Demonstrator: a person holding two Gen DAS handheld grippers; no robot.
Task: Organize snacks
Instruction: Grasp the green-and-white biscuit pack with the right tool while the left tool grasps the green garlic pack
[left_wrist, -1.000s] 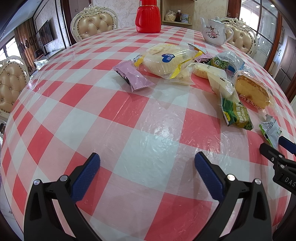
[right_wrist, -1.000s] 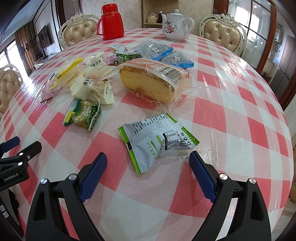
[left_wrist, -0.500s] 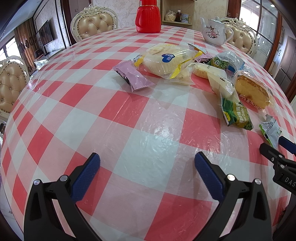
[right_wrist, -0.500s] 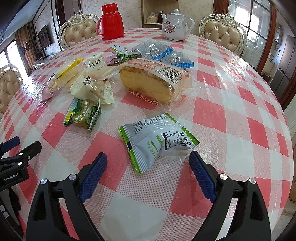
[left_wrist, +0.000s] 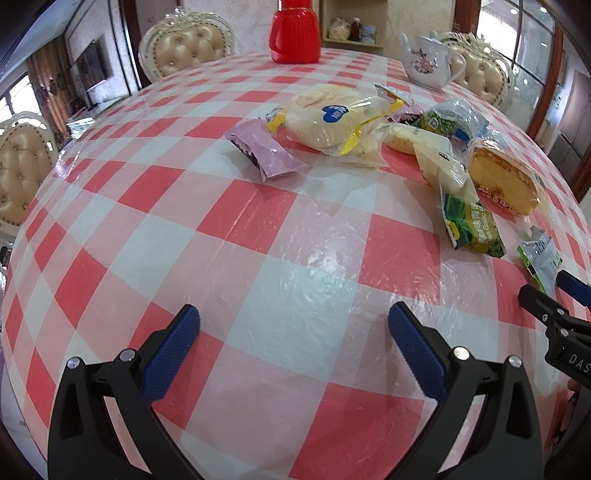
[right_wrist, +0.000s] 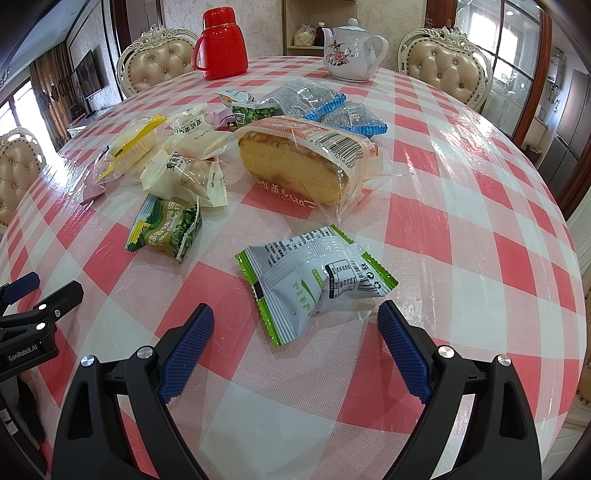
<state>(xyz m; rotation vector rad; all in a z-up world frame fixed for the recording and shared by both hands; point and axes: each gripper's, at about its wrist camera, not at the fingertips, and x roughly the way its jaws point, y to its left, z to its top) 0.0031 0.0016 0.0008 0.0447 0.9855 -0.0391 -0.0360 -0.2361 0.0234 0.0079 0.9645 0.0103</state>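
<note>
Both the left gripper (left_wrist: 294, 321) and the right gripper (right_wrist: 295, 321) are held wide apart and empty, ribbed blue pads (right_wrist: 186, 345) exposed. A crinkled white-and-green snack packet (right_wrist: 316, 282) is seen just ahead of the right gripper on the glossy checked tablecloth (right_wrist: 461, 229); a wrapped sponge loaf (right_wrist: 303, 162) is found beyond.

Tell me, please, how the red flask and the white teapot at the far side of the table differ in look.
The red flask is plain, ribbed red with a screw-style cap; the white teapot is glossy white with a pink floral print and a knobbed lid. The red flask is taller and narrower; the white teapot is squat and rounded, with a spout. Both stand upright on the checked tablecloth, beyond the snacks, each with a side handle.
</note>
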